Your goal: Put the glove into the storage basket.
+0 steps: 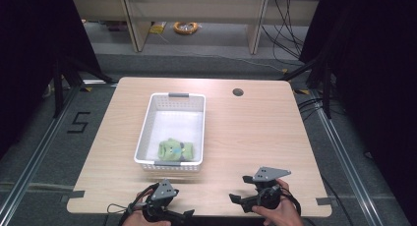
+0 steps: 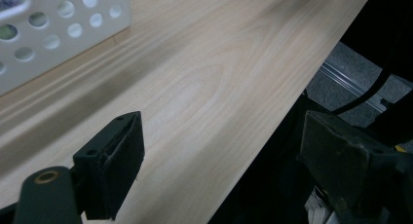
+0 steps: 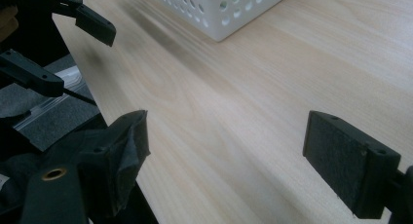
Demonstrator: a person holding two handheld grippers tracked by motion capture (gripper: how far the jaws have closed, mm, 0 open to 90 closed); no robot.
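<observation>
A white perforated basket (image 1: 169, 163) stands left of the table's middle, with a green plush toy (image 1: 174, 150) lying at its near end. At the front edge, left of centre, a hand holds my left gripper (image 1: 178, 206), which points right along the edge. Its jaws stand wide open over bare wood and the edge (image 2: 224, 165), and the basket (image 2: 63, 29) is at the upper left of its view. My right gripper (image 1: 240, 188) is at the front right, pointing left. It is open with nothing between its jaws (image 3: 234, 160). Ahead of it are the basket's corner (image 3: 229, 9) and the left gripper (image 3: 73, 53).
The wooden table (image 1: 255, 137) has a round cable hole (image 1: 238, 92) at the back right. Dark curtains flank both sides. Beyond the table are shelf legs and a yellow cable coil (image 1: 185, 27) on the floor. A taped "5" (image 1: 78, 122) marks the floor at left.
</observation>
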